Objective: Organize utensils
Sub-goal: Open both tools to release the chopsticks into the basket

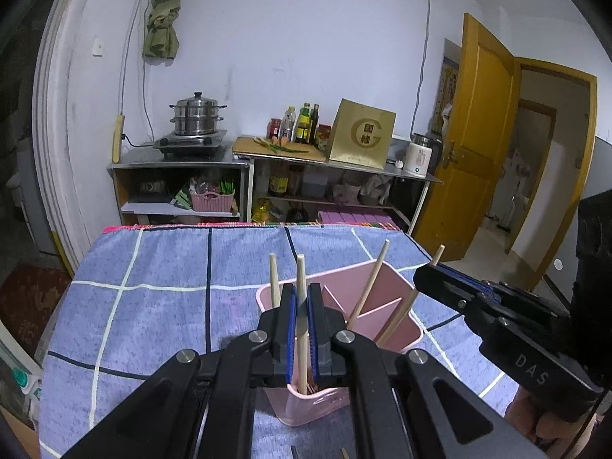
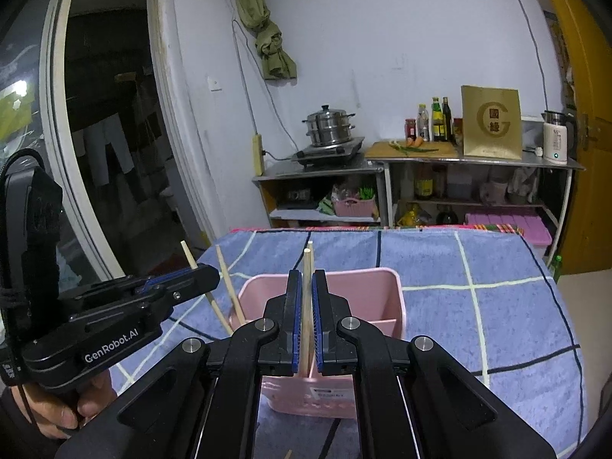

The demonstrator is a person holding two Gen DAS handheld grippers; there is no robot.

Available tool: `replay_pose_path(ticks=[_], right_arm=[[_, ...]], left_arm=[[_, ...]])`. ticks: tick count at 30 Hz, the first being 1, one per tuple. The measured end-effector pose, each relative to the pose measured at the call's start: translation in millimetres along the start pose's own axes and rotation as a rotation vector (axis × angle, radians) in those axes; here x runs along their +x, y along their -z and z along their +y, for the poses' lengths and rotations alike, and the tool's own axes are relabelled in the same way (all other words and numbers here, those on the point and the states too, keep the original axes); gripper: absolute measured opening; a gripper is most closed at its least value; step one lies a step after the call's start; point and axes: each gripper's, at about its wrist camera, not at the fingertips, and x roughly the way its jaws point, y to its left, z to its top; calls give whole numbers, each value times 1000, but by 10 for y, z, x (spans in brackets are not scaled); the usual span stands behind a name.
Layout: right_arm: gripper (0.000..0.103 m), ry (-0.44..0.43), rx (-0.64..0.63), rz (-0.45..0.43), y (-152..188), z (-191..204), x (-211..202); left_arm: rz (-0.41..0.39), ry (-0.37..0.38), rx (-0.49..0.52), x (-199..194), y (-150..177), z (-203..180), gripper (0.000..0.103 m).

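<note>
Left wrist view showed the left tool (image 1: 301,317) clamped on a chopstick (image 1: 301,271), lowering it upright into the pink holder (image 1: 401,331) on the counter (image 1: 160,306); the right tool (image 2: 304,313) gripped another chopstick (image 2: 306,267) likewise.

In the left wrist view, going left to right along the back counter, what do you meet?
Steamer pot on the stove → cutting board → bottles → gold box → white kettle.
</note>
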Motion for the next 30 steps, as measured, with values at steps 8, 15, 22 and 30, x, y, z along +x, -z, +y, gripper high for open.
replay_pose_path(ticks=[8,15,22,30], right_arm=[[11,2,-16,3,30,42,-94],[13,-17,-16,-15,114,61,-302],[18,-32,-14,-25,351,99,-597],[19,-28,-20,18,766,133,-834]], left_arm=[[8,-1,5,-76,42,-22,7],[-10,-4,18,-289,155,-80,11],[-12,-20,38,-597,478,-193,12],[28,-38,46,-870,1027,-296,12]])
